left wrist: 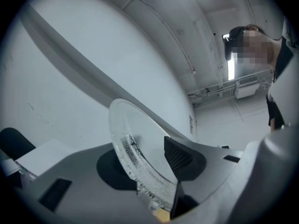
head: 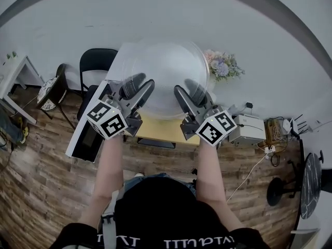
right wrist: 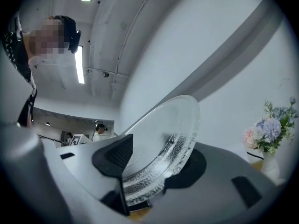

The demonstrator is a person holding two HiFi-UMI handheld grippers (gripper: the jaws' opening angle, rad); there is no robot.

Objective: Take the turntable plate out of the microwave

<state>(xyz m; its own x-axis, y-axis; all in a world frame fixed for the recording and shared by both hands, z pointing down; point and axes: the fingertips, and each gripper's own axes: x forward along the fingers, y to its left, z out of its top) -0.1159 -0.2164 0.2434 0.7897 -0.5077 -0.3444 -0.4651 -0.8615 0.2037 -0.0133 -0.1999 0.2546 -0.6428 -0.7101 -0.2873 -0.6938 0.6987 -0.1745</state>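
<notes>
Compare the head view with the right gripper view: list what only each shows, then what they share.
Only the head view: the left gripper clamped on the left edge of the glass turntable plate, the microwave, a black chair and the wooden floor. Only the right gripper view: a ceiling light strip and a person standing far behind. Both: the plate, the right gripper shut on its rim, and the bouquet of flowers.

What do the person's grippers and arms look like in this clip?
The left gripper and right gripper are grey two-finger tools with dark ribbed pads. Each carries a white cube printed with black square markers. Forearms are bare; the top is black with white lettering.
</notes>
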